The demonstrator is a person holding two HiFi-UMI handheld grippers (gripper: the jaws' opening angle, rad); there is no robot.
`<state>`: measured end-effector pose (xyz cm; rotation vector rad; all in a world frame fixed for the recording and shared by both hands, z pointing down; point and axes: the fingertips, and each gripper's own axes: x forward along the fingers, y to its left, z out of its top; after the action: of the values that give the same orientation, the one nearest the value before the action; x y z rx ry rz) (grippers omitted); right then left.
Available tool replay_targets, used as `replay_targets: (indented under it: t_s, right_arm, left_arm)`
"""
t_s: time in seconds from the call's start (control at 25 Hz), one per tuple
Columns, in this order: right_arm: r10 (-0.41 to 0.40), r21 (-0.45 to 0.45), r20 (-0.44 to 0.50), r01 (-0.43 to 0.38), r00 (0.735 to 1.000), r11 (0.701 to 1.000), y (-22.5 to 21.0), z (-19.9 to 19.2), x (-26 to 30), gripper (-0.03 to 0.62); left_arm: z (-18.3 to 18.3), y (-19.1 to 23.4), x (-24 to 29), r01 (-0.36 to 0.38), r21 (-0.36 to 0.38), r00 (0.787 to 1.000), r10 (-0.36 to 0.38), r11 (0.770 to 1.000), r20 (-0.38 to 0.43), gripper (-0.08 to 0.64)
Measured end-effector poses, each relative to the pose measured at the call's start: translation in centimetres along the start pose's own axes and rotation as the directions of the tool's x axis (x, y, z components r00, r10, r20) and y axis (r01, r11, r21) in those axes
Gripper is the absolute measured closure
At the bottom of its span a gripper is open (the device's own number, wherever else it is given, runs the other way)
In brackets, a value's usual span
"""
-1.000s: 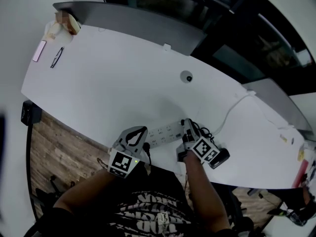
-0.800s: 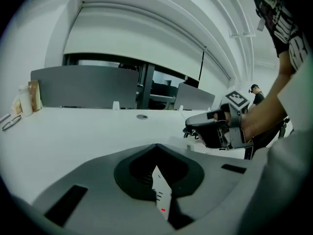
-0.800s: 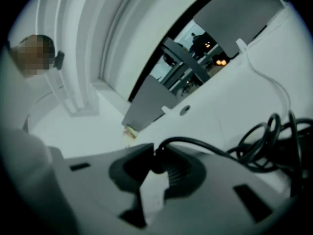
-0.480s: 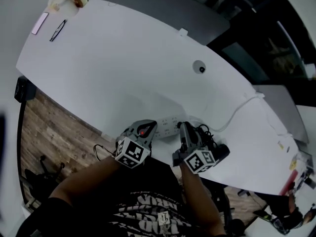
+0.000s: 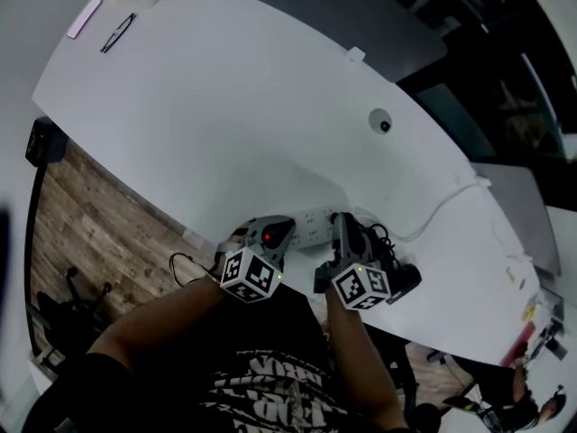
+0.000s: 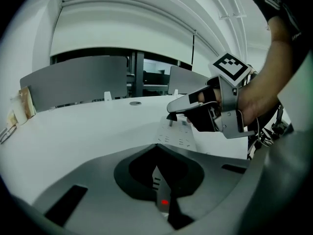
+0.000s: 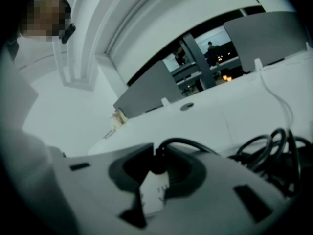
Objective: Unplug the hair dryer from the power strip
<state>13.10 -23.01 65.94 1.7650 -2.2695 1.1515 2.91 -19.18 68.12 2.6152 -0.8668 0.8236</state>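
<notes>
Wood floor (image 5: 90, 233) shows past the near edge of a curved white desk (image 5: 225, 106), where a power strip (image 5: 311, 226) lies just inside that edge, in front of the person. Beyond the power strip the desk top runs wide and bare to a grey partition (image 6: 73, 87) at the far edge, with only a round cable port (image 5: 383, 123) well beyond it and a pair of glasses (image 5: 117, 32) at the distant left corner. A white cable (image 5: 442, 201) trails off to the strip's right.

The left hand-held gripper (image 5: 281, 231) sits over the strip's left end, jaw tips clenched together, the strip's red light (image 6: 164, 202) glowing in the hollow behind them. The right hand-held gripper (image 5: 341, 224) stands at the strip's right end, jaws clamped on a black plug (image 7: 156, 161) whose cord (image 7: 195, 145) arches away to coiled black loops. Whether the plug's pins are seated cannot be told. A black body, apparently the hair dryer (image 5: 404, 278), lies just right of the strip at the desk's near edge.
</notes>
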Motion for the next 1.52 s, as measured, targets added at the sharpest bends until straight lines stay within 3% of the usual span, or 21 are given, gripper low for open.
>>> replay_targets:
  t_s: [0.12,0.24,0.4,0.56,0.6,0.76,0.92,1.08,1.16,1.28,1.52]
  right_arm:
    - [-0.031,-0.059,-0.001,0.031,1.0,0.998,0.2,-0.1,0.3,0.505]
    - [-0.064,-0.239,-0.006,0.061,0.998,0.969,1.3,-0.6,0.2,0.505]
    - [-0.103,-0.445,0.02,0.101,0.994,0.89,2.6,-1.0,0.5,0.505]
    - [-0.115,-0.646,0.038,0.113,0.993,0.755,4.0,-1.6,1.1,0.503]
    - [-0.111,-0.661,0.04,0.11,0.993,0.742,4.0,-1.8,1.1,0.503]
    - [-0.108,-0.618,0.061,0.122,0.992,0.777,3.5,-2.1,0.4,0.502]
    - [-0.124,-0.634,0.049,0.127,0.991,0.763,3.3,-2.3,0.2,0.5]
    - [-0.144,-0.624,0.035,0.134,0.989,0.77,3.1,-2.6,0.6,0.499]
    - [-0.146,-0.626,0.003,0.115,0.989,0.771,2.9,-3.0,0.8,0.498]
    - [-0.156,-0.602,-0.097,0.067,0.983,0.796,2.3,-4.1,0.5,0.434]
    - [-0.111,-0.577,-0.126,0.018,0.986,0.817,2.5,-3.8,-2.1,0.426]
  left_arm:
    - [-0.3,-0.3,-0.1,0.013,-0.014,1.0,-0.013,1.0,0.001,0.532]
    - [-0.4,-0.3,-0.2,0.023,-0.038,1.0,-0.023,0.999,-0.002,0.532]
    - [-0.4,-0.4,-0.2,0.028,0.005,1.0,-0.028,1.0,0.002,0.532]
    - [-0.5,-0.3,-0.5,0.028,0.017,1.0,-0.029,0.999,0.013,0.532]
    - [-0.5,-0.3,-0.5,0.03,0.02,0.999,-0.031,0.999,0.013,0.532]
    - [-0.6,-0.4,-0.4,0.042,0.038,0.999,-0.042,0.998,0.002,0.532]
    - [-0.6,-0.1,-0.2,0.044,0.046,0.999,-0.043,0.998,-0.006,0.532]
    - [-0.8,-0.2,-0.1,0.05,0.049,0.999,-0.049,0.998,-0.016,0.532]
    - [-0.9,-0.3,0.0,0.056,0.051,0.998,-0.055,0.997,-0.021,0.532]
    - [-1.0,-0.5,0.1,0.065,0.06,0.997,-0.063,0.996,-0.034,0.532]
    - [-0.8,-0.5,0.1,0.065,0.066,0.998,-0.063,0.996,-0.026,0.532]
